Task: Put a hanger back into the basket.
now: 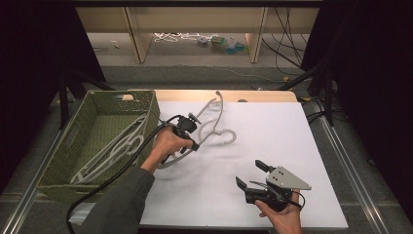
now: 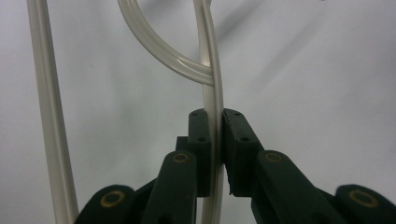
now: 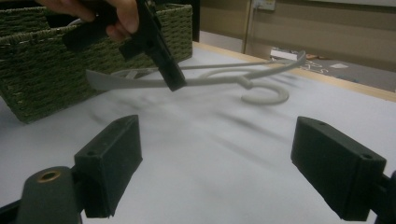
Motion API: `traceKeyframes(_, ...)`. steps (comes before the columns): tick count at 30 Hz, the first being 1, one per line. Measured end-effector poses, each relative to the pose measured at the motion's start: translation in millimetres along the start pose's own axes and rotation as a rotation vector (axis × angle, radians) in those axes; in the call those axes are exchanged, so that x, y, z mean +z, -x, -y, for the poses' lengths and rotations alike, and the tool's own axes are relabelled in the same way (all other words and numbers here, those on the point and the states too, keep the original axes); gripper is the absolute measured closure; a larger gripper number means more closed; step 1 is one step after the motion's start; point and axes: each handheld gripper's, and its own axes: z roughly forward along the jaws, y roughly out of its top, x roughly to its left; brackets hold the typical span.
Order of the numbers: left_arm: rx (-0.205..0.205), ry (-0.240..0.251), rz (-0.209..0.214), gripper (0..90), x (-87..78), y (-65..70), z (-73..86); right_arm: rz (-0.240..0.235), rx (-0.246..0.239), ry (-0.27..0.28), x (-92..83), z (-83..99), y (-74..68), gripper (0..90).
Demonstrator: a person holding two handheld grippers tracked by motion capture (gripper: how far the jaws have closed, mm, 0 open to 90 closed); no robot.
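Hanging from a pinch, the pale plastic hanger (image 1: pixel 214 127) sits lifted off the white table (image 1: pixel 272 146), just right of the green woven basket (image 1: pixel 97 141), its hook end low near the surface. The left gripper (image 1: pixel 189 131) has its jaws pressed together on one thin bar of the hanger; the left gripper view shows the bar (image 2: pixel 214 140) squeezed between the pads, with the hook's curve above. The right gripper (image 1: pixel 251 174) rests near the table's front edge, jaws spread wide, holding nothing. More hangers (image 1: pixel 117 146) already lie in the basket, so the likely aim is to drop this one in. Risk, in my judgement: the bar is narrow and gripped far from the middle, so the hanger could swivel or slip, or catch the basket rim on the way over. The right gripper view shows the hanger's lift above the table (image 3: pixel 205 79); the high view flattens that.
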Motion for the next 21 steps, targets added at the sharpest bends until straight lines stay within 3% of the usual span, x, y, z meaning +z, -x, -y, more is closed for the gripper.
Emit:
traceKeyframes(15, 0.035, 0.118, 0.007, 82.1, -64.9, -5.6, -10.1, 0.002, -0.001, -0.007, -0.1, 0.0, -0.1, 17.1)
traceKeyframes(18, 0.177, 0.134, 0.035, 82.1, -81.4, -16.4, -13.9, 0.001, -0.001, 0.003, 1.0, 0.5, -0.2, 17.1)
traceKeyframes(20, 0.168, 0.147, 0.034, 82.1, -92.5, -16.7, -13.1, 0.001, -0.003, 0.003, 1.3, 0.5, -0.3, 17.1)
traceKeyframes(21, 0.194, 0.161, 0.032, 82.1, -97.8, -18.9, -13.5, 0.004, -0.009, 0.005, 1.4, 0.6, 0.1, 17.0)
